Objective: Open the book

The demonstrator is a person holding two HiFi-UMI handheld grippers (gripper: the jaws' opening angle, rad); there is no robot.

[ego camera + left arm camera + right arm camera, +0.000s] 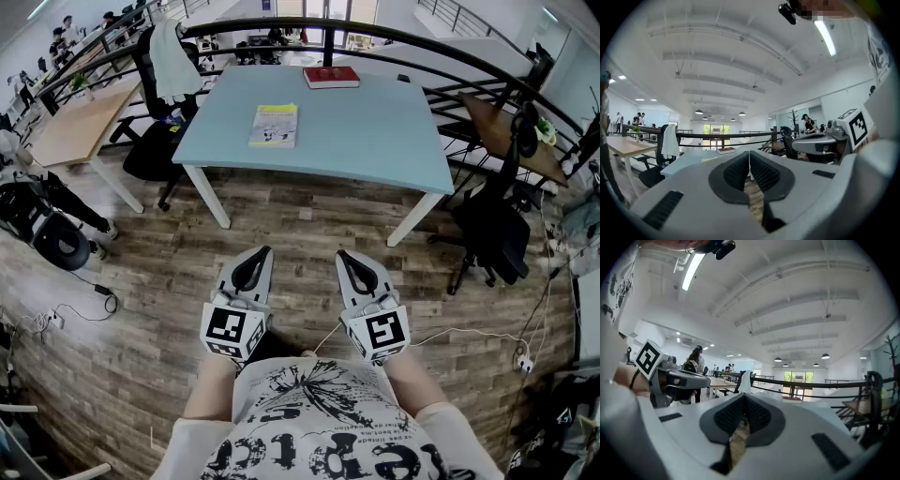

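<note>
**A:** Worth flagging the risks first. Stands well back from the counter (pixel 375 131), with bare wooden floor (pixel 309 225) between. Holds the left tongs (pixel 255 253) and the right tongs (pixel 347 255) level and side by side, each pressed together on nothing.

**B:** Agreed. Needs them parted before lifting any cover. Risks merely shoving the book across the smooth top if brought in closed.

**A:** Leaves two candidates lying flat up there: a red book (pixel 331 77) at the far edge and a yellow booklet (pixel 274 126) nearer, left of the middle, well apart. Could mean going for the wrong one.

**B:** Could also nudge the red book off that far rim. Expect little to catch on a flat, thin cover; might slip or crease.

**A:** Now compare the views. Gets the whole layout from the head view: both items, both tongs, and the office chair (pixel 150 141) with a white garment (pixel 173 58) at the counter's far left.

**B:** Gets the close look from the left gripper view: pads (pixel 738 171) meeting with no gap, and the red book seen edge-on, showing its thickness. Misses the floor still to cross.

**A:** Shows closed tips in the right gripper view too, with a sliver of floor lower down. Cannot pick out the booklet there.
</note>
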